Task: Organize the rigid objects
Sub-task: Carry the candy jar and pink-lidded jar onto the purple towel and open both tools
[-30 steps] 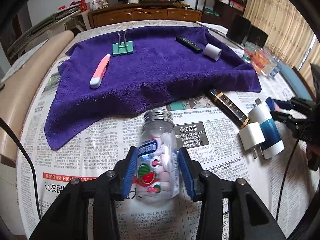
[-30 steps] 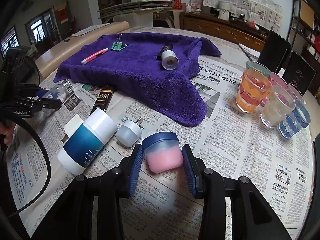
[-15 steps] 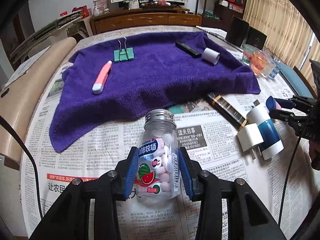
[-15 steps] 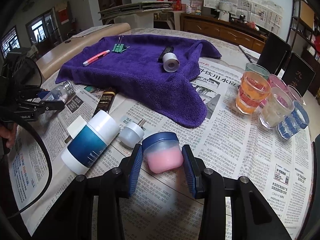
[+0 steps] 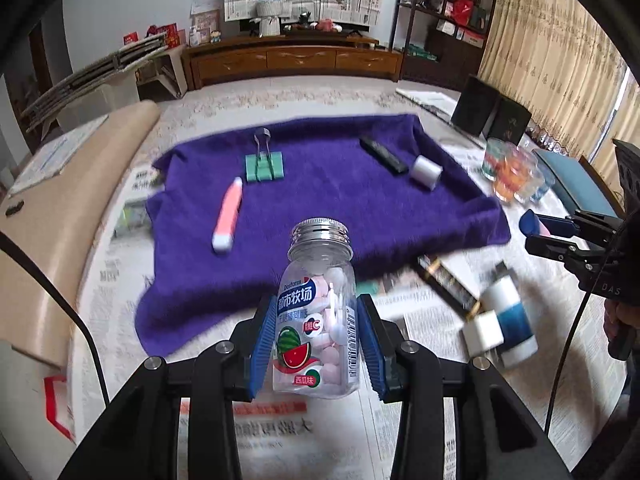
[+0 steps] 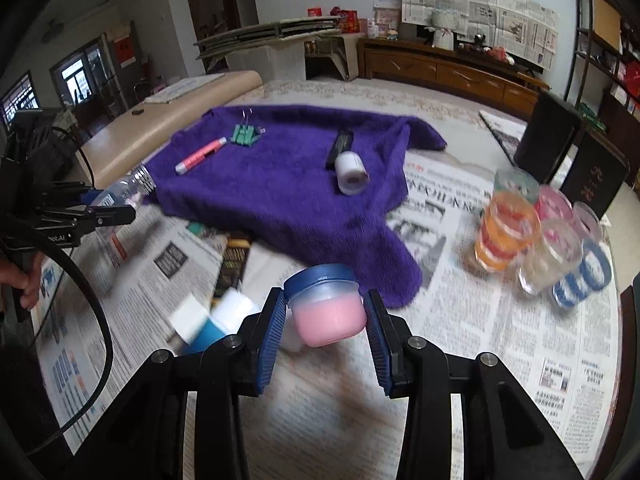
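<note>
- Clear glossy plastic on the candy bottle (image 5: 316, 320), with a ridged, shiny metal cap (image 5: 320, 232) and a slick printed label.
- Ribbed blue pads (image 5: 262, 344) on the left tool (image 5: 316, 344); the arms are matt black plastic.
- Frosted, translucent plastic on the pink jar (image 6: 326, 312), with a smooth blue lid.
- Thick, fuzzy purple towel (image 6: 280, 196), soft matt cloth.
- Matt printed newspaper (image 6: 500, 320) covers the desk.
- Glossy see-through tumblers (image 6: 536, 240) catching the light.
- Polished brown wood on the sideboard (image 5: 288, 60).

open towel (image 5: 320, 200) middle, glasses (image 6: 536, 236) crowding right
</note>
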`<control>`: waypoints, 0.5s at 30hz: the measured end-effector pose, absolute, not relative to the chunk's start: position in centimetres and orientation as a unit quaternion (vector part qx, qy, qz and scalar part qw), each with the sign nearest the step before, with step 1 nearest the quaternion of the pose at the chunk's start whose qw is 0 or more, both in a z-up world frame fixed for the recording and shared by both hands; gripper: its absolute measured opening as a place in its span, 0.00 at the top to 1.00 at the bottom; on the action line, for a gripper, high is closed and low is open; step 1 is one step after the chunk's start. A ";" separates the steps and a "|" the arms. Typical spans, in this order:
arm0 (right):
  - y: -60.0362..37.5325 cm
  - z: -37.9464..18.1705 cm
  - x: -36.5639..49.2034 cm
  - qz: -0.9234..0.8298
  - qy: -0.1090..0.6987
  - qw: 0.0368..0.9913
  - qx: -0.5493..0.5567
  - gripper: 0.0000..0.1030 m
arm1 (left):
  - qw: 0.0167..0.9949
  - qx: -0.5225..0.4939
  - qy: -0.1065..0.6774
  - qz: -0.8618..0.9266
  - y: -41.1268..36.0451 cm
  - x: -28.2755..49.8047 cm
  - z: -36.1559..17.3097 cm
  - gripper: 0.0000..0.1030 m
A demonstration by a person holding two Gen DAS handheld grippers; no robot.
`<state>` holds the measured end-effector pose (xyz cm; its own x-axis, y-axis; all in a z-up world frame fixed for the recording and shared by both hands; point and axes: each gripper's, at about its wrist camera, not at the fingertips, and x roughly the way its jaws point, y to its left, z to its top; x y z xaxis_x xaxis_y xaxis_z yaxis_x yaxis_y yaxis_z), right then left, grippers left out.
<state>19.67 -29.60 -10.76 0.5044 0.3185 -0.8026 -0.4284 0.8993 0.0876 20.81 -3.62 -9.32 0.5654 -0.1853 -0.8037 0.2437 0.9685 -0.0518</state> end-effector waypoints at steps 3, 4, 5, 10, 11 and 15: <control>-28.3 -9.7 21.2 0.223 0.440 0.868 -0.057 0.61 | 0.887 0.030 0.444 -0.124 -3.3 22.2 -8.4 0.63; -27.9 -9.4 21.8 0.225 0.439 0.868 -0.056 0.61 | 0.888 0.029 0.441 -0.124 -3.2 22.9 -8.0 0.63; -27.4 -9.2 22.4 0.229 0.438 0.868 -0.055 0.61 | 0.889 0.029 0.441 -0.123 -3.1 23.4 -7.9 0.63; -25.2 -9.2 26.0 0.237 0.442 0.863 -0.057 0.61 | 0.889 0.027 0.442 -0.119 -2.3 26.4 -8.3 0.63; -24.9 -9.4 26.5 0.238 0.444 0.862 -0.059 0.61 | 0.888 0.024 0.444 -0.119 -2.1 26.9 -8.6 0.63; -24.1 -11.0 28.8 0.234 0.463 0.852 -0.069 0.61 | 0.881 0.016 0.458 -0.121 -1.9 29.3 -10.4 0.63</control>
<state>28.81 -24.09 -11.02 0.4617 0.3349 -0.8214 -0.4624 0.8811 0.0993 29.26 -1.86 -10.38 0.5517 -0.1979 -0.8102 0.2277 0.9703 -0.0820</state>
